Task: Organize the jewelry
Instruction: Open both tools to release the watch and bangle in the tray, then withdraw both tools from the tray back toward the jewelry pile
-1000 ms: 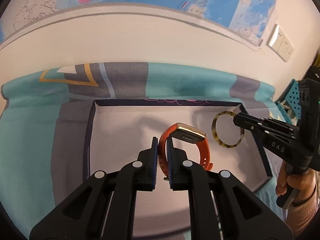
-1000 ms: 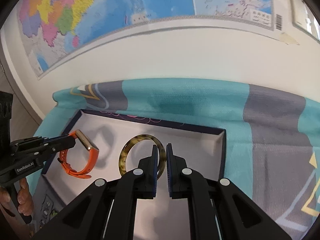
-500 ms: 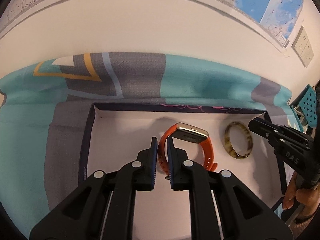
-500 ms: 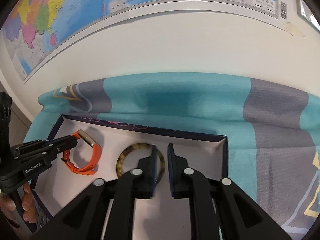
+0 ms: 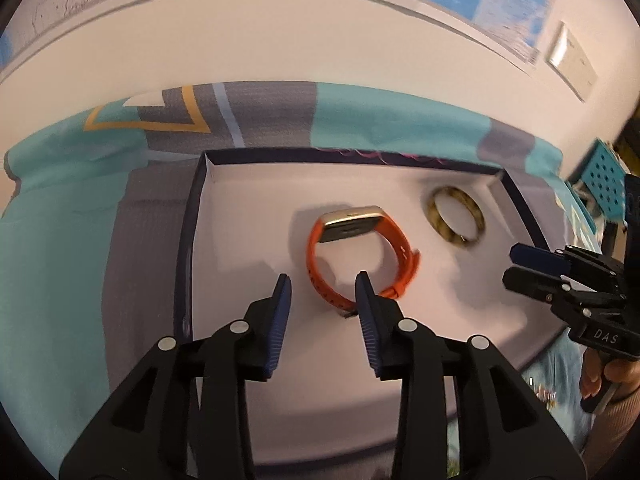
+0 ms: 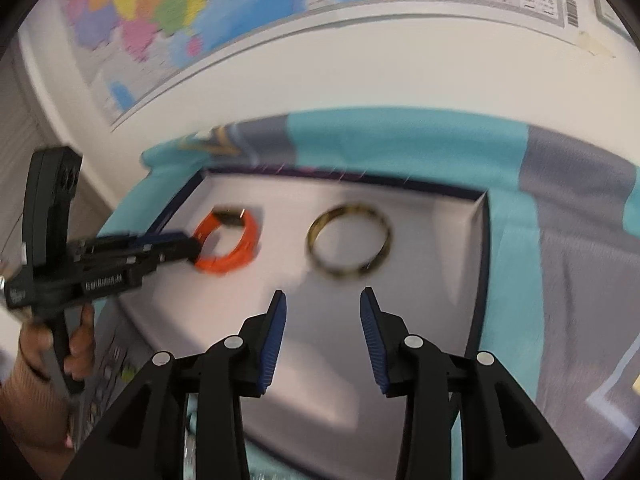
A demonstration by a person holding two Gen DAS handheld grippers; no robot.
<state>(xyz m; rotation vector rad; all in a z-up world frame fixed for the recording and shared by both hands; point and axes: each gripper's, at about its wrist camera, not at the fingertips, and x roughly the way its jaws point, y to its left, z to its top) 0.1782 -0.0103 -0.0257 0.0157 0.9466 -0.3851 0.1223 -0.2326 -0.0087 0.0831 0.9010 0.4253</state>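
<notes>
An orange watch with a gold face (image 5: 356, 252) lies on its side in a shallow white tray with a dark rim (image 5: 192, 240). A tortoiseshell bangle (image 5: 454, 217) lies to its right in the tray. My left gripper (image 5: 323, 280) is open just behind the watch strap, empty. My right gripper (image 6: 320, 300) is open and empty, just short of the bangle (image 6: 348, 242). The watch (image 6: 226, 246) and the left gripper (image 6: 188, 244) show at the left of the right wrist view. The right gripper also shows in the left wrist view (image 5: 516, 266).
The tray sits on a teal and grey cloth (image 5: 400, 128) against a white wall with a map (image 6: 280, 8). A teal perforated object (image 5: 604, 188) stands at the far right. A wall switch (image 5: 572, 60) is at the upper right.
Both grippers opened and let go: the watch and the bangle now lie loose in the tray. Both grippers drew back a little.
</notes>
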